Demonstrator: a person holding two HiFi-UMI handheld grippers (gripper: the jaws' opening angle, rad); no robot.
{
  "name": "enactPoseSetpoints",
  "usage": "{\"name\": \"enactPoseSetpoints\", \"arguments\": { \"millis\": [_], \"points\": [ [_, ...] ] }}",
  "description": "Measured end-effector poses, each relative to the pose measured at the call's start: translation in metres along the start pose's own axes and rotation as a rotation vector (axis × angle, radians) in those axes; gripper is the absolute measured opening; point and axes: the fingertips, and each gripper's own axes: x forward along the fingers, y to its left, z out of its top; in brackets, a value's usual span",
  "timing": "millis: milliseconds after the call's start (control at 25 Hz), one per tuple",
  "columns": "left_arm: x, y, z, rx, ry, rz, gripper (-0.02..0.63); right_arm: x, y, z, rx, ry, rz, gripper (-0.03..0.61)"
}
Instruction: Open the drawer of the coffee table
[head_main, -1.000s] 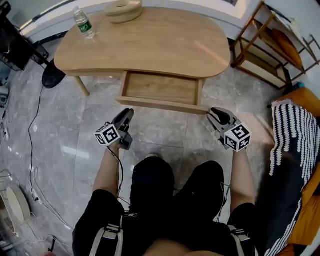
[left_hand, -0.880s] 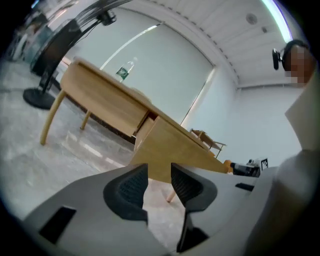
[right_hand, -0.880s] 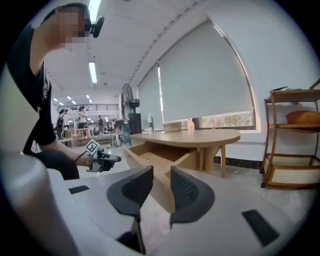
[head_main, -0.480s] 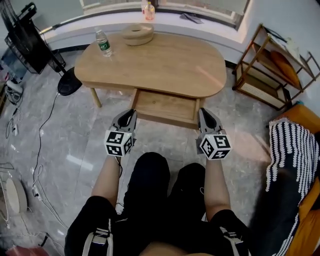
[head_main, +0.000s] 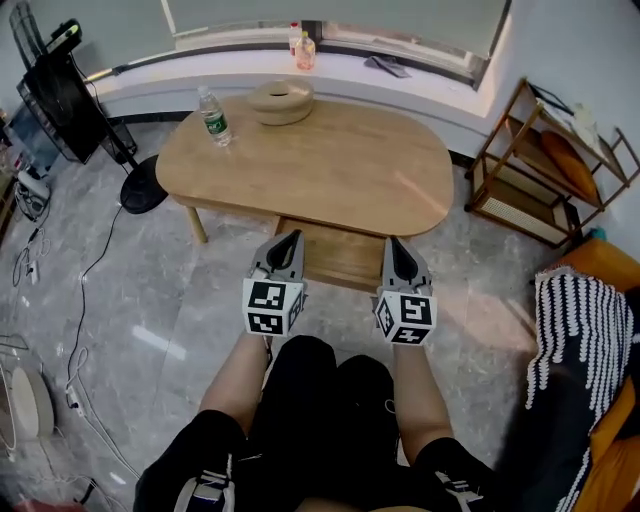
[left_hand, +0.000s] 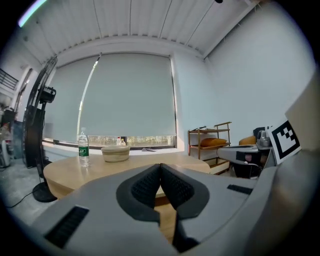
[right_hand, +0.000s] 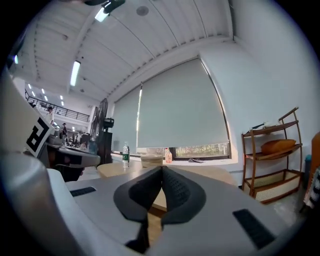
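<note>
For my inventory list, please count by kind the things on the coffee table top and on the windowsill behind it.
Bottles: 3 (water bottle, two sill bottles)
Round bowl: 1
Flat dark item: 1
Total: 5

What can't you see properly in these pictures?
- Back of the drawer: head view, the table top covers it.
- Front corners of the drawer: head view, the left hand-held gripper and right hand-held gripper stand before them.
- Label on the water bottle: every view, too small to read.
</note>
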Motion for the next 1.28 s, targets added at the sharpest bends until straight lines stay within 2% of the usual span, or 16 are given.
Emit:
{"name": "enactPoseSetpoints", "arguments": {
  "millis": [80, 160, 280, 400, 520, 640, 760, 880, 960, 1120, 1280],
  "points": [
    [0.002, 0.0, 0.042, 0.005, 0.018, -0.024, 0.021, 0.005, 0.007, 0.036, 0.029, 0.02, 0.011, 0.012],
    [-0.001, 0.0, 0.1, -0.011, 0.036, -0.044, 0.021, 0.009, 0.012, 0.095, 0.044, 0.034, 0.02, 0.012],
    [-0.019, -0.005, 0.204, -0.06, 0.053, -0.061, 0.021, 0.004, 0.018, 0.21, 0.046, 0.033, 0.03, 0.012],
    [-0.06, -0.015, 0.314, -0.09, 0.07, -0.064, 0.021, -0.022, 0.027, 0.335, 0.031, 0.023, 0.029, 0.013],
    [-0.113, -0.029, 0.423, -0.08, 0.071, -0.057, 0.021, -0.06, 0.038, 0.454, 0.023, 0.01, 0.03, 0.014],
    [-0.164, -0.05, 0.504, -0.07, 0.08, -0.054, 0.021, -0.102, 0.049, 0.54, 0.023, 0.017, 0.029, 0.014],
    [-0.212, -0.066, 0.556, -0.035, 0.062, -0.05, 0.021, -0.144, 0.064, 0.595, 0.022, -0.011, 0.023, 0.014],
    [-0.251, -0.068, 0.588, -0.054, 0.012, -0.056, 0.021, -0.174, 0.084, 0.626, 0.007, -0.054, 0.025, 0.012],
    [-0.271, -0.07, 0.6, -0.043, -0.007, -0.063, 0.021, -0.189, 0.096, 0.639, -0.005, -0.076, 0.028, 0.013],
    [-0.306, -0.063, 0.62, 0.036, -0.033, -0.039, 0.021, -0.213, 0.117, 0.661, -0.03, -0.116, 0.028, 0.014],
    [-0.333, -0.06, 0.623, -0.003, -0.046, -0.069, 0.021, -0.224, 0.132, 0.666, -0.033, -0.119, 0.022, 0.014]
  ]
}}
